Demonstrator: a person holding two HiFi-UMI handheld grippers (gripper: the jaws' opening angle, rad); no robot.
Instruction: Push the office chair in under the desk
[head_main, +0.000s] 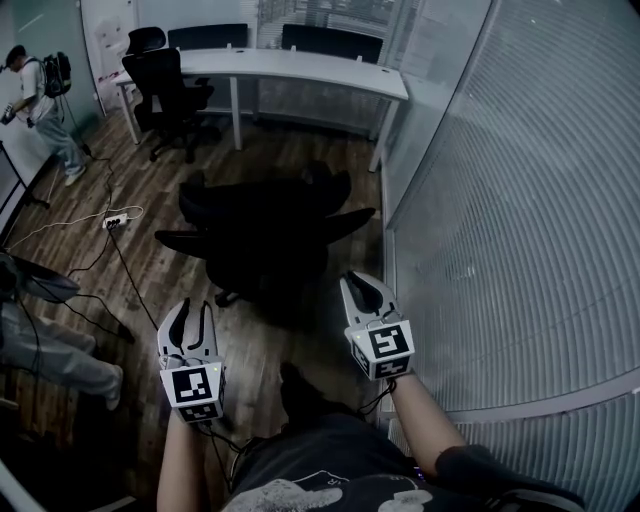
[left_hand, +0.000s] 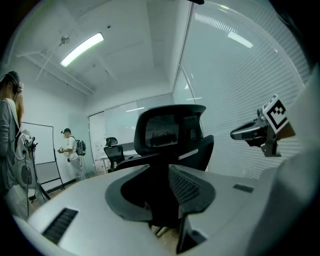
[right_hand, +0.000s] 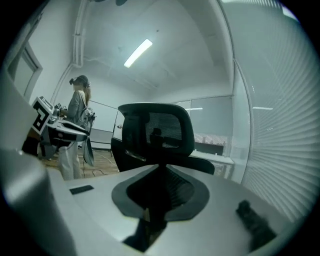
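wood floor (head_main: 300, 160), long room; glass wall with blinds (head_main: 520, 200) runs down the floor's right edge.

white table (head_main: 300, 65) along the far edge of the floor, dark monitors (head_main: 330, 40) on it. second office chair (head_main: 165, 85) parked at its left end. the span right of that looks free.

the task's office chair (head_main: 270, 235), black, mesh headrest, stands mid-floor toward the right edge, close to the glass wall, well apart from the table. not under it yet. both gripper views look level at its backrest (left_hand: 170, 132) (right_hand: 157, 130), which seems turned toward the person.

bystander (head_main: 40, 100) at the far left corner, another at the left edge. power strip (head_main: 115, 219) and cables on the floor left of the chair.

left gripper (head_main: 192, 305): fingers narrowly apart, nothing between them. right gripper (head_main: 360, 285): fingers closed together, empty. both sit just short of the chair, one to each side of its back, neither touching as far as i can tell.

step, as i judge it: the approach, push not begun. next move calls for setting both grippers against the backrest, high and evenly spaced, then walking it straight toward the free span. uneven pressure would likely swivel the seat or send the castors toward the glass wall or the cables.
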